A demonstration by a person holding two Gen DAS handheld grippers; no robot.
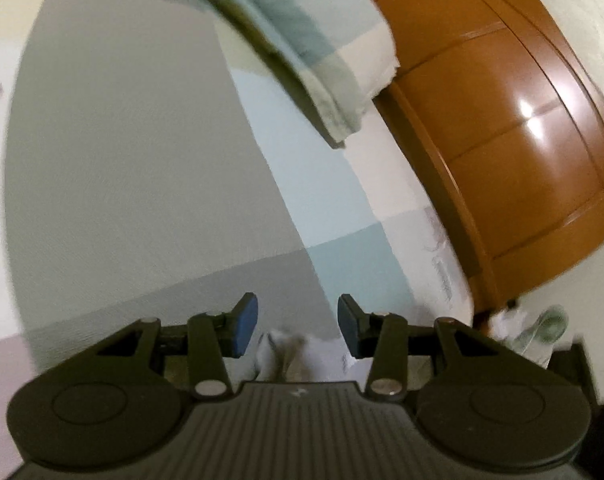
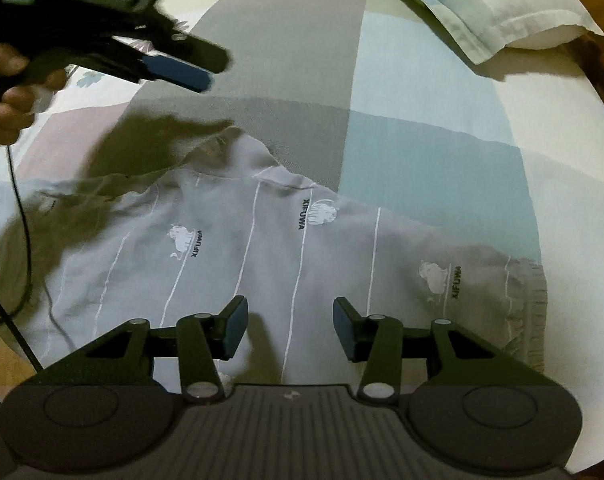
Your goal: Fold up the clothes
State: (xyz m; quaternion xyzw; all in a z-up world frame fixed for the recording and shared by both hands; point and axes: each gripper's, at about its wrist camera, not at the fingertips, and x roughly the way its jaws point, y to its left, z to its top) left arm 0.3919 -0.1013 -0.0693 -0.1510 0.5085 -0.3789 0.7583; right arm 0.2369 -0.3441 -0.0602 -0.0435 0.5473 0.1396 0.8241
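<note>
Fabric is spreading wide across the bed (image 2: 442, 148), and it's a grey garment (image 2: 261, 248) with thin white stripes and small printed animals, lying mostly flat in the middle of the right wrist view. Its collar end is bunching up toward twelve o'clock, while a gathered, ribbed edge (image 2: 530, 300) is sitting out at four o'clock.

Down at six o'clock the right gripper (image 2: 289, 328) is hovering just over the cloth, its fingers (image 2: 233, 328) standing apart with nothing between them but grey fabric below; whether they're touching it, I can't tell. Up at ten o'clock the left gripper (image 2: 177, 70) is hanging in the air above the bed, blurred, a hand (image 2: 5, 92) wrapped around its handle and a dark cable (image 2: 21, 236) trailing down across the garment. In its own view the left gripper's fingers (image 1: 245, 328) are also parted and empty, looking out over the patchwork sheet toward a pillow (image 1: 322, 48) at twelve o'clock and a wooden headboard (image 1: 522, 140) at two o'clock.

By my reading, this cloth is going to behave light, limp and soft, so it's likely draping and sagging wherever it isn't supported, and a single-layer pinch could be dragging the rest along. The sensible holds look like the ribbed edge at four o'clock and the matching corner on the far side, pinching firmly at the hem where the fabric is thicker. That cable is looking like a snag risk.
</note>
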